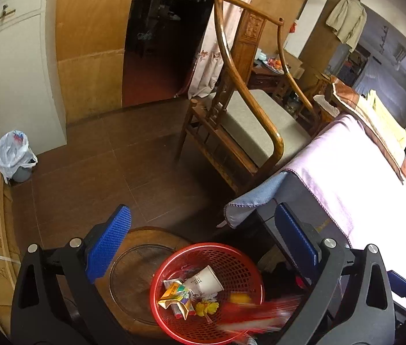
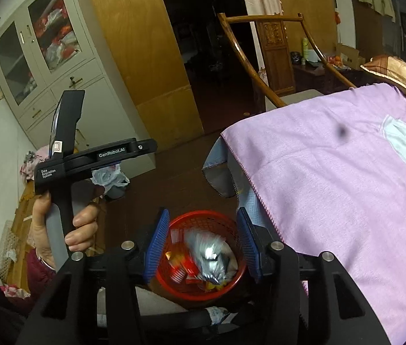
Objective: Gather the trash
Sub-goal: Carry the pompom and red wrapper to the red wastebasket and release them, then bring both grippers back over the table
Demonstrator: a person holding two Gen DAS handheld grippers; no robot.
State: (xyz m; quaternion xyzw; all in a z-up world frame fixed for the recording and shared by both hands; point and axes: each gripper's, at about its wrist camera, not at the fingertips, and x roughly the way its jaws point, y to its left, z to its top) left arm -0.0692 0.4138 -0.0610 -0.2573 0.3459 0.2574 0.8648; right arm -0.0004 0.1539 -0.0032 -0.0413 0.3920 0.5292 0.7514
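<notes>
A red mesh basket (image 1: 171, 270) stands on a round wooden stool (image 1: 142, 238) below both grippers; it also shows in the right wrist view (image 2: 203, 217). It holds a white paper cup (image 1: 207, 280), crumpled wrappers (image 1: 175, 297) and a yellow scrap. A blurred red and white wrapper (image 1: 257, 312) is in the air over the basket's right rim; in the right wrist view it shows as a silvery blur (image 2: 210, 248) between the fingers. My left gripper (image 1: 203, 244) is open and empty above the basket. My right gripper (image 2: 203, 243) is open right above the basket.
A table with a pink cloth (image 1: 355, 178) stands right of the basket. A wooden armchair (image 1: 248, 120) is behind it. A small bin with a white plastic bag (image 1: 14, 155) stands by a grey cabinet (image 1: 10, 66). Brown tile floor lies between.
</notes>
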